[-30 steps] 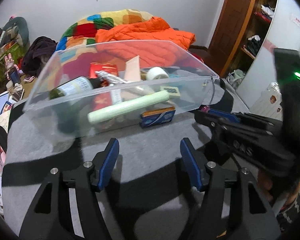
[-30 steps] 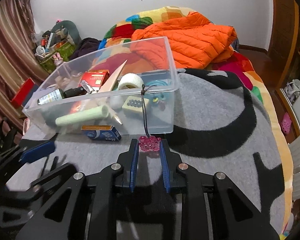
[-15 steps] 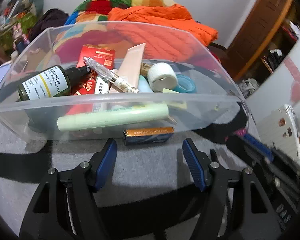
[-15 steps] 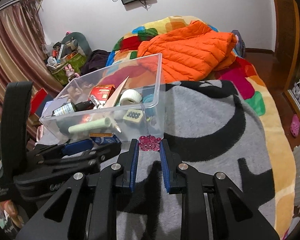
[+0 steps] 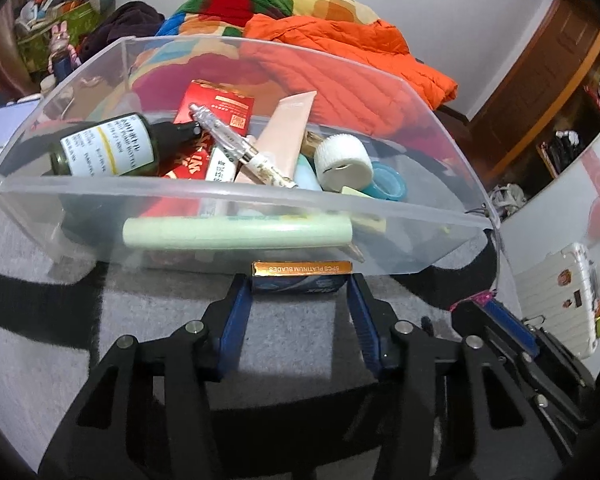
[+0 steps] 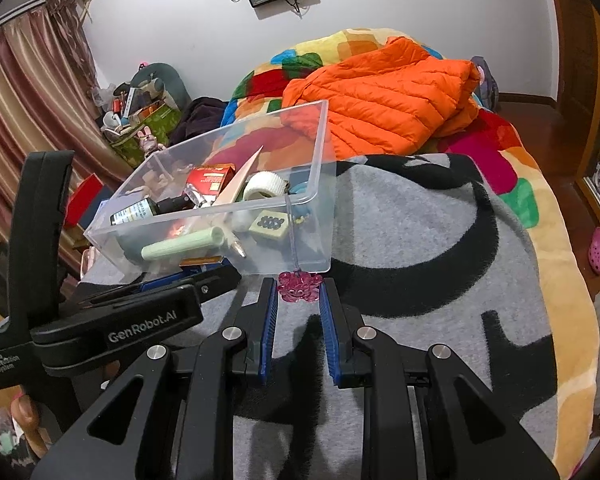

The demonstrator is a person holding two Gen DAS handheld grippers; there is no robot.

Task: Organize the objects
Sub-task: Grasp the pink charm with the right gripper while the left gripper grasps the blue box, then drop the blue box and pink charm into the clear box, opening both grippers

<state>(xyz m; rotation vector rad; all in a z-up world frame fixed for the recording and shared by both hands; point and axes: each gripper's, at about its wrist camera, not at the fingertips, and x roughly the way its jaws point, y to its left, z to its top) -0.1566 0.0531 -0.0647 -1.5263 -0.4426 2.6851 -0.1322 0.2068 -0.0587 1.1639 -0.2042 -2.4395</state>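
A clear plastic bin (image 5: 236, 204) (image 6: 320, 200) on the grey blanket holds a dark bottle (image 5: 104, 148), a red box (image 5: 216, 108), a tape roll (image 5: 342, 158), a green tube (image 5: 236, 232) and other small items. A blue and gold blade box (image 5: 300, 276) lies on the blanket against the bin's near wall. My left gripper (image 5: 300, 286) is open, its fingers on either side of the blade box. My right gripper (image 6: 298, 294) stands around a pink charm (image 6: 299, 286) whose cord runs up over the bin's rim; the fingers look slightly apart from it.
The grey and black blanket (image 6: 420, 240) covers the bed. An orange jacket (image 6: 388, 92) and a colourful quilt (image 5: 260, 4) lie behind the bin. A cluttered basket (image 6: 140, 120) stands far left. A white suitcase (image 5: 560, 288) stands at the right.
My left gripper has moved forward and down to the blade box and narrowed around it. My right gripper has opened slightly around the pink charm.
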